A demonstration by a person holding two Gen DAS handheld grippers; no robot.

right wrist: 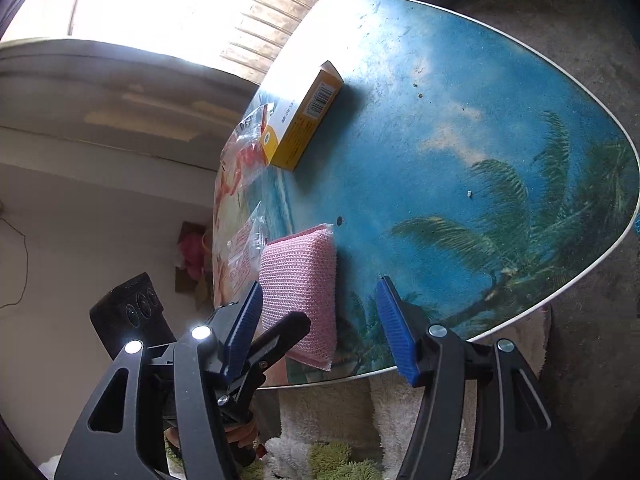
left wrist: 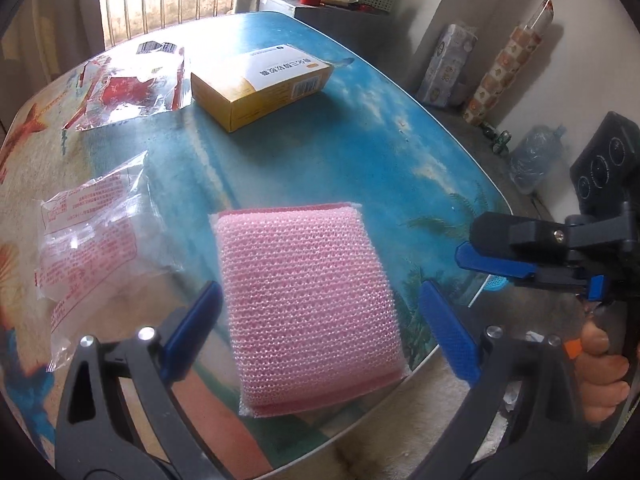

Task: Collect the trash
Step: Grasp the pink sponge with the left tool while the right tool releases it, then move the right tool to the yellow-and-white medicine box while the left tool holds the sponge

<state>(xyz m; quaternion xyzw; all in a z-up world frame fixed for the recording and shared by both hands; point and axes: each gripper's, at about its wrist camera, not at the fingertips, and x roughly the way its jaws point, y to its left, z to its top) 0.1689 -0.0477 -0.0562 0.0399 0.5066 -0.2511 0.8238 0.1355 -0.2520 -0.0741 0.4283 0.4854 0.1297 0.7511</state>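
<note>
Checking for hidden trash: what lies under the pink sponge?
The pink sponge rests flat on the printed table, near its front edge. Only the tabletop shows around it; the clear wrapper lies beside it, apart. Whatever is directly underneath is covered.

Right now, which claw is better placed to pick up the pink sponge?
Left. The left claw is open with the pink sponge directly between its fingers. The right claw is open too, but mostly beside the sponge.
</note>
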